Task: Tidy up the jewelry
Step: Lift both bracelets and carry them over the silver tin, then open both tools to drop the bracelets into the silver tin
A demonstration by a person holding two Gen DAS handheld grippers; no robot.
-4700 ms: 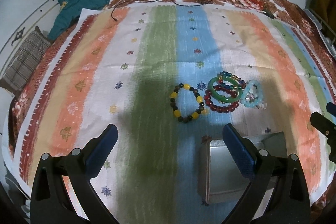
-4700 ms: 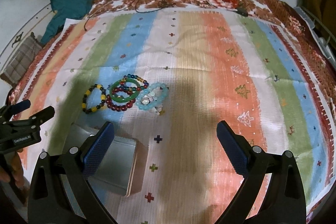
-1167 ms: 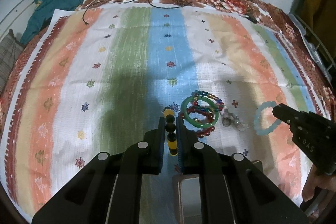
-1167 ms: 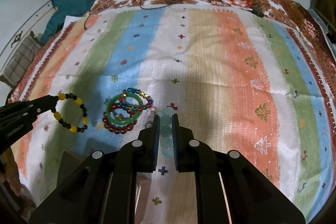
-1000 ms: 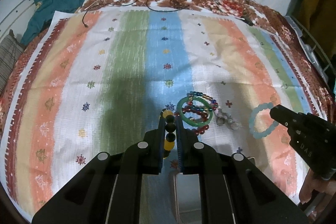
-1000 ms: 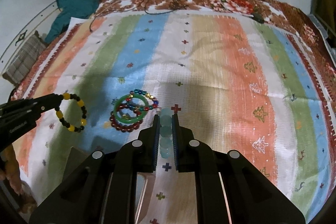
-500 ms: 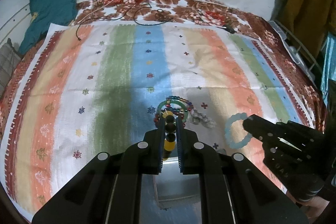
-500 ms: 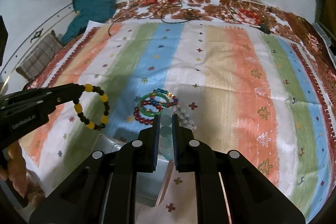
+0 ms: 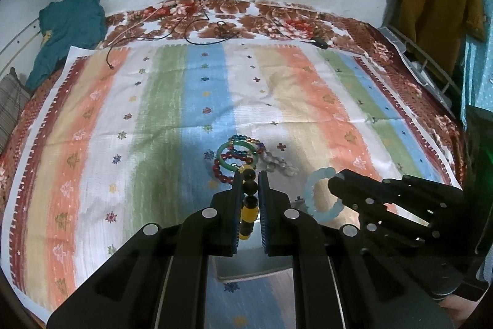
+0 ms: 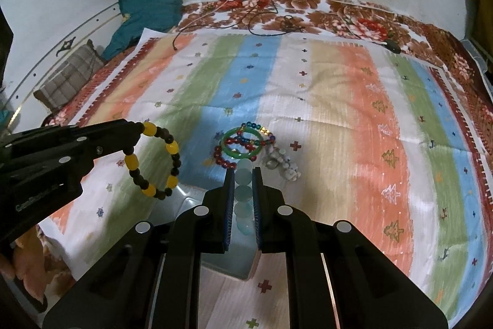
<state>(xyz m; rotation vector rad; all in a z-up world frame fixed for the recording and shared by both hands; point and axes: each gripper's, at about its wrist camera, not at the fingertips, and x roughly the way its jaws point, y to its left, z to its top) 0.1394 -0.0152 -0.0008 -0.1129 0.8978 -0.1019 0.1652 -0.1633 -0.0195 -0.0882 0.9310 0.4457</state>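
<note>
My left gripper (image 9: 248, 174) is shut on a yellow-and-black bead bracelet (image 9: 249, 205), which also shows hanging in the right wrist view (image 10: 154, 159). My right gripper (image 10: 242, 174) is shut on a pale blue bead bracelet (image 10: 242, 196), which also shows in the left wrist view (image 9: 320, 196). Both are held in the air above a metal tin (image 9: 255, 264), seen below the fingers in the right wrist view (image 10: 197, 199). A green bangle (image 9: 236, 155) lies on the striped cloth with red and multicoloured bead bracelets and a silvery chain (image 9: 279, 164).
The striped cloth (image 9: 154, 113) covers a bed with a floral sheet. A teal garment (image 9: 67, 26) and a checked cushion (image 10: 67, 79) lie at the far left. Cables (image 9: 191, 30) run down from a wall socket. A rail (image 9: 428, 63) stands at the right.
Both grippers have closed on their bracelets, lifted them off the cloth and risen, drawing back and together over the tin. The remaining jewelry has not moved.
</note>
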